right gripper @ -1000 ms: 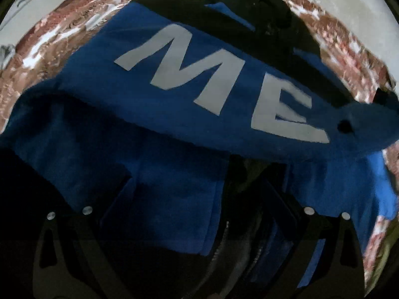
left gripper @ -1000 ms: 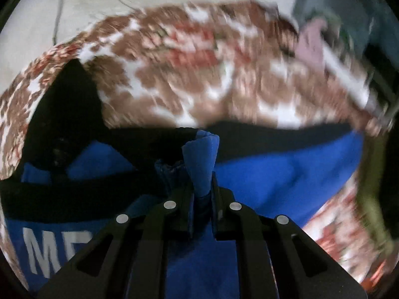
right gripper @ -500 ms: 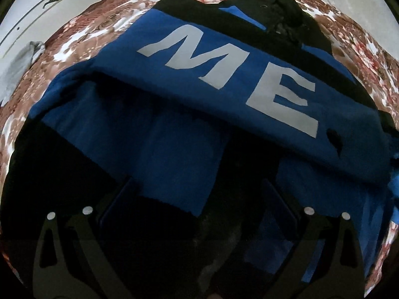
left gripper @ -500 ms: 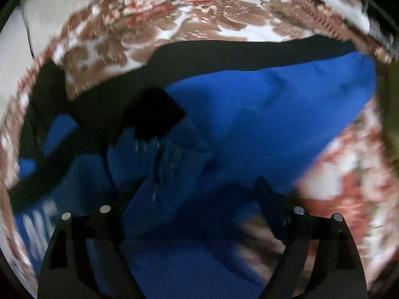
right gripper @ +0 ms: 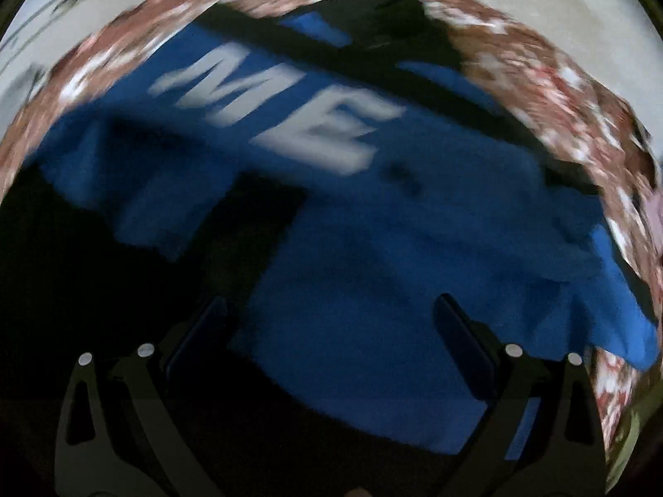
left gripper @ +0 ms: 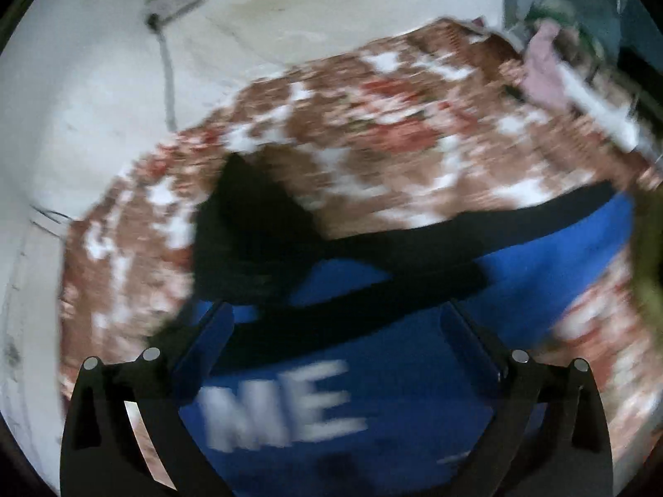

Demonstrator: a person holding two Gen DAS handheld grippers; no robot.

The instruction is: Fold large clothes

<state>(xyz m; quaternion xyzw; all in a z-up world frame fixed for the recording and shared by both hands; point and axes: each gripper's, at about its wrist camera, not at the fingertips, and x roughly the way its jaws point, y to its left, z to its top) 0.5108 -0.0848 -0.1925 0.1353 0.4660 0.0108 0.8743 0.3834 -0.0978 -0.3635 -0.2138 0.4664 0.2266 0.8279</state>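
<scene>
A large blue garment [left gripper: 414, 381] with black bands and white letters "ME" lies partly folded on a brown, red and white patterned bed cover [left gripper: 373, 132]. My left gripper [left gripper: 337, 323] hangs above it with its jaws opening wide and nothing between them. In the right wrist view the same blue garment [right gripper: 373, 281] fills the frame, its white letters [right gripper: 281, 112] toward the top. My right gripper [right gripper: 331, 319] stands open over the blue cloth, with no fabric pinched between its fingers. Both views are blurred by motion.
A pale wall [left gripper: 103, 83] with a cable [left gripper: 168, 78] runs behind the bed. A pinkish cloth [left gripper: 543, 70] and other items lie at the far right corner of the bed. A dark garment part [right gripper: 83, 290] sits at the lower left in the right view.
The left gripper let go of the blue fold it pinched, opened wide and rose away from the garment. The right gripper stayed open and shifted sideways over the cloth.
</scene>
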